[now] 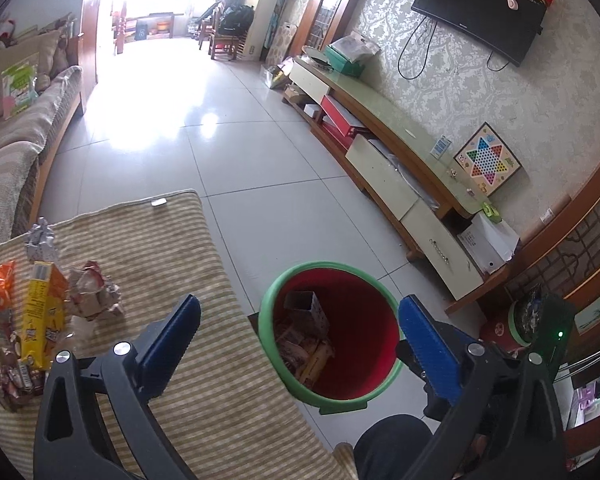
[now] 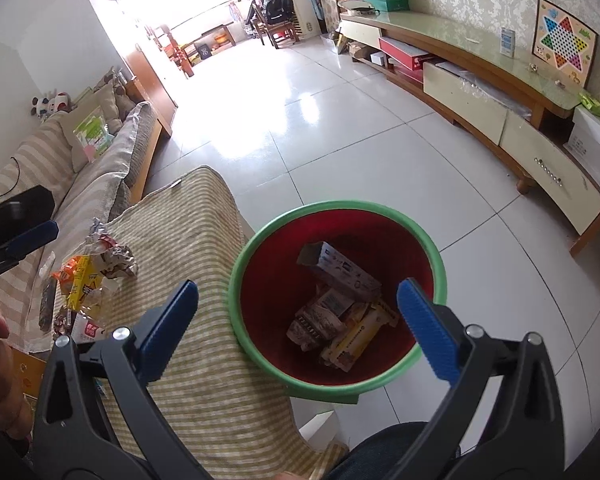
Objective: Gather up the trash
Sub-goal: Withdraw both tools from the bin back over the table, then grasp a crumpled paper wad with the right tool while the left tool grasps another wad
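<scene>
Both tongs gape empty: the left gripper and right gripper hover over the green-rimmed red plastic bin beside the striped cloth-covered table. Crumpled wrappers lie near its far edge; bin contents are partly shadowed.

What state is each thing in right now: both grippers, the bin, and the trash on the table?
Left gripper: jaws wide open, nothing between them.
Right gripper: jaws wide open, empty, above the bin.
Bin: upright on the floor beside the table, partly filled with boxes and wrappers.
Yellow box: lying on the table cloth, not yet collected.
Crumpled wrappers: on the cloth beside the box.
Cabinet drawer: pulled open.
</scene>
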### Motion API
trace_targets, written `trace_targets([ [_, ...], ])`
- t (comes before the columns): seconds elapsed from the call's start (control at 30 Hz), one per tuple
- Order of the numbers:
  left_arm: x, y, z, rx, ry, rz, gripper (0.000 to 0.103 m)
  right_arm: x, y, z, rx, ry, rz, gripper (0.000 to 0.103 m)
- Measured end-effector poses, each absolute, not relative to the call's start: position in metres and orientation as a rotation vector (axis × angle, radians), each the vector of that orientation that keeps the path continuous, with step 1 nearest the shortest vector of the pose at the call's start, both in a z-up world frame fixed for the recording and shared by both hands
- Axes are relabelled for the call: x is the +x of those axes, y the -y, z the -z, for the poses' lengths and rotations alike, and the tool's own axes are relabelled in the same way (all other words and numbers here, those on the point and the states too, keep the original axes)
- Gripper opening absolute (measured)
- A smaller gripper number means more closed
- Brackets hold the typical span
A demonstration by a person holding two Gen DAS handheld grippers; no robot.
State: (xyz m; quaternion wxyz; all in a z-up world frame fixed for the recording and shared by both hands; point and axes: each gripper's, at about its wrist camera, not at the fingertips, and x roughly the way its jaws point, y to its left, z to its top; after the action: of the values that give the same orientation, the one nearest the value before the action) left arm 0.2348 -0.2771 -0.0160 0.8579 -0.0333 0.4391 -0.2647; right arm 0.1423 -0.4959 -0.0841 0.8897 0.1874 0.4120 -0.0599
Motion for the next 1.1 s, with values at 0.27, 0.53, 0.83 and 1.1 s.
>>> trace_targets([
  [0.27, 0.199, 0.182, 0.003, -0.081, -0.867, 0.444, 0.095, 0.143, 0.435, 0.066, 0.324, -0.843, 0.043, 0.099],
  [0.53, 0.161, 0.092, 0.010, -0.123, -0.847, 0.326, 0.095, 0.147, 0.362, 0.052, 0.219, -0.857, -0.062, 0.099],
  [0.83, 0.138, 0.016, 0.030, -0.193, -0.876, 0.235, 0.095, 0.145, 0.296, 0.039, 0.143, -0.842, -0.142, 0.099],
  [1.1, 0.134, -0.027, 0.043, -0.206, -0.895, 0.170, 0.095, 0.142, 0.251, 0.050, 0.111, -0.884, -0.204, 0.099],
])
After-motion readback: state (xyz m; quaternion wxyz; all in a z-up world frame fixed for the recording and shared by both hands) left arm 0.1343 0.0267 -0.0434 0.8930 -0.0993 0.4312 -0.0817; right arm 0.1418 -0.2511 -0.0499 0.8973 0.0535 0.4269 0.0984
